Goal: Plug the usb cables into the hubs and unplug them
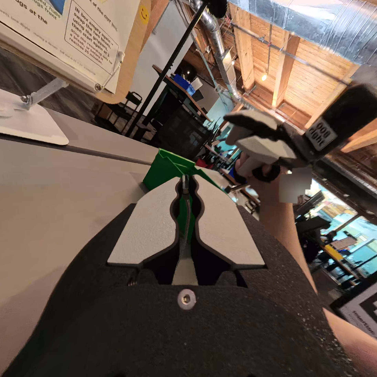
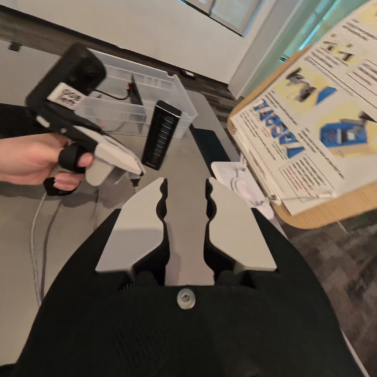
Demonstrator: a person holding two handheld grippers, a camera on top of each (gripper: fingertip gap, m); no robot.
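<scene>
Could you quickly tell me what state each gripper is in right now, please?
Left gripper: closed on the braided usb cable just behind its plug.
Right gripper: open, holding nothing.

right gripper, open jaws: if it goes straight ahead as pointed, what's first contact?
Probably the grey tabletop. The right gripper is empty and tilts down at bare table. The black USB hub stands farther on, slightly left of the line; depth is unclear.

The left gripper [image 1: 186, 184] has its fingers pinched together on a braided cable [image 1: 187, 216], gripped by a bare hand [image 2: 34, 161] tilted down over the worktop. The right gripper [image 2: 186, 182] has its fingers spread apart, nothing between them.
</scene>
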